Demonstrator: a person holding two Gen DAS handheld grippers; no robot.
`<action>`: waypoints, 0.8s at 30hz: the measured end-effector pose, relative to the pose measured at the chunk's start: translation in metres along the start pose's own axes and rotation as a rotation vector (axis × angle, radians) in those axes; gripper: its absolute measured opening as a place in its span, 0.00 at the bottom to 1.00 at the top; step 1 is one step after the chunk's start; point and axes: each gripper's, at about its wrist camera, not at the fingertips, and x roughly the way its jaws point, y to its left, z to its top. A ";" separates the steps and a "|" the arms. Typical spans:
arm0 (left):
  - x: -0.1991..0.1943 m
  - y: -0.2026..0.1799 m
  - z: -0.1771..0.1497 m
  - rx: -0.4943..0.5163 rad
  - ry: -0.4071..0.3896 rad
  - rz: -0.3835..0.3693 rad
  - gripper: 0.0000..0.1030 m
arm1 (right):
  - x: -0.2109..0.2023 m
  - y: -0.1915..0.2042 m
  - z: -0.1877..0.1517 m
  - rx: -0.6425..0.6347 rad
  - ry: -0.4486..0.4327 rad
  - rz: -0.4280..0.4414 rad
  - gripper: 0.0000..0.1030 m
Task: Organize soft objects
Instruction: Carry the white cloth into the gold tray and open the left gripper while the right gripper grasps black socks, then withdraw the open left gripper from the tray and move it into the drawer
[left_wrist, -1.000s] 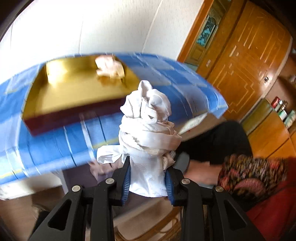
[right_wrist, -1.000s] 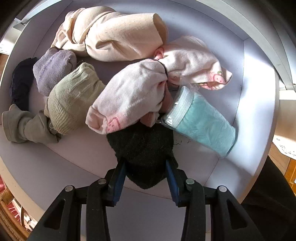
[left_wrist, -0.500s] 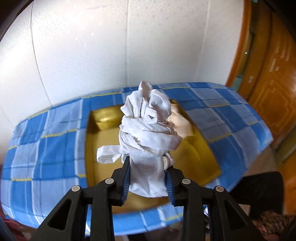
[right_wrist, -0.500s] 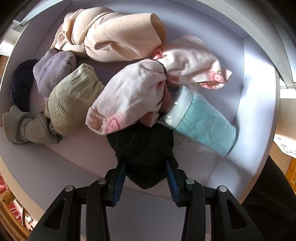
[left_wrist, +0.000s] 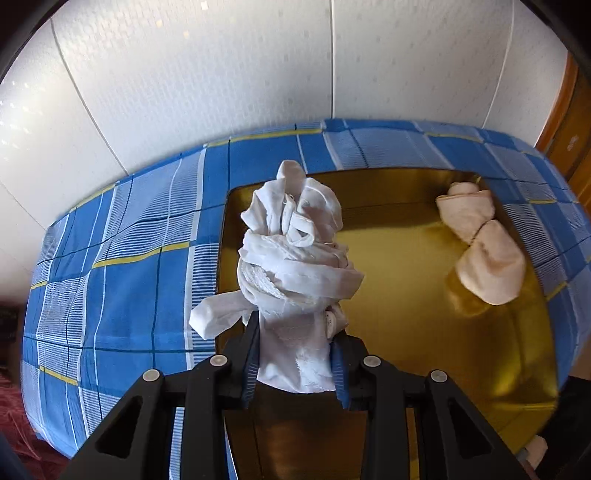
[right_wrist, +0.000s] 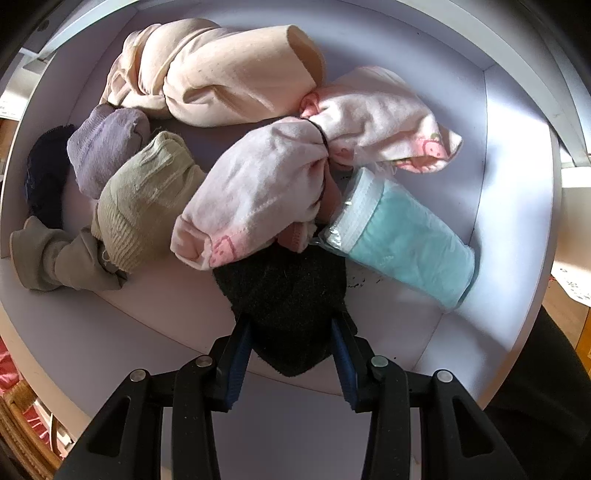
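My left gripper (left_wrist: 294, 356) is shut on a knotted white cloth bundle (left_wrist: 295, 258), held above the left part of a gold tray (left_wrist: 406, 295). A peach rolled bundle (left_wrist: 480, 247) lies at the tray's far right. In the right wrist view my right gripper (right_wrist: 291, 349) points down into a white bin (right_wrist: 517, 184) and is shut on a black sock bundle (right_wrist: 284, 295). Around it lie a pink bundle (right_wrist: 266, 192), a peach bundle (right_wrist: 221, 77), an olive bundle (right_wrist: 144, 199), a lilac one (right_wrist: 107, 144) and a teal packet (right_wrist: 402, 236).
The tray sits on a blue checked tablecloth (left_wrist: 129, 277) against a white panelled wall (left_wrist: 221, 74). A dark navy item (right_wrist: 44, 173) lies at the bin's left wall. Wooden furniture (left_wrist: 569, 122) shows at the right edge.
The left gripper swung with the white bundle from beside the table to above the gold tray, which now fills the view's right side. The right gripper and the bin's contents stayed still.
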 end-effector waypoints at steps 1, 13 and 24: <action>0.004 -0.003 0.004 0.006 0.009 0.012 0.33 | 0.000 -0.001 0.000 0.002 0.000 0.002 0.41; 0.029 -0.003 0.018 -0.060 0.001 0.081 0.65 | -0.002 -0.006 0.001 0.015 0.003 0.015 0.41; -0.006 0.006 0.004 -0.086 -0.097 0.026 0.76 | -0.002 -0.004 0.001 0.017 0.003 0.012 0.41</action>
